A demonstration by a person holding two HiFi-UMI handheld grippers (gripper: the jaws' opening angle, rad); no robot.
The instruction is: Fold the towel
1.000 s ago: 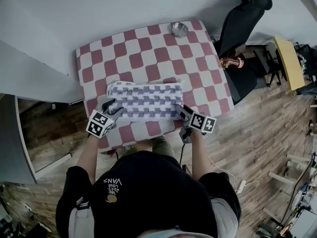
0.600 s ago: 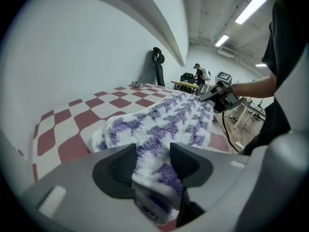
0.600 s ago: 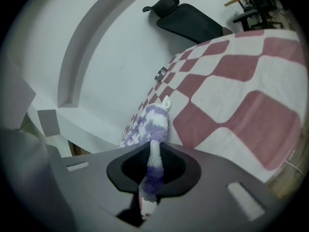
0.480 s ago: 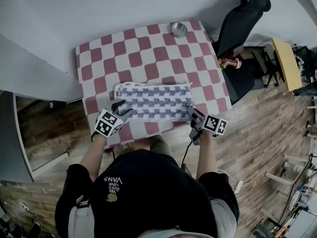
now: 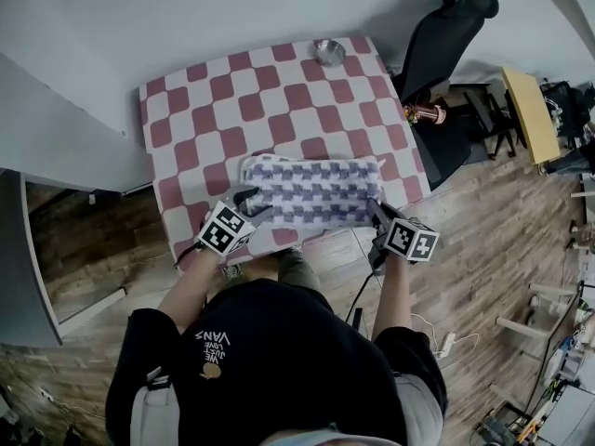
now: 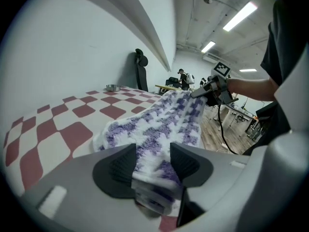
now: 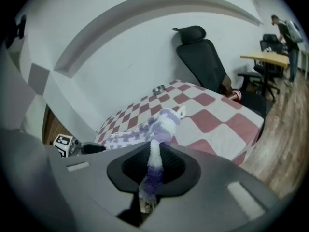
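Two grippers moved right in head view; towel (image 5: pixel 311 193) dragged from centre toward lower right of checkered table (image 5: pixel 232 100).
Left gripper view: left gripper (image 6: pixel 151 158) jaws held wide, bunched towel corner clamped.
Right gripper view: right gripper (image 7: pixel 153 166) jaws just closed narrow, thin towel edge pinched.
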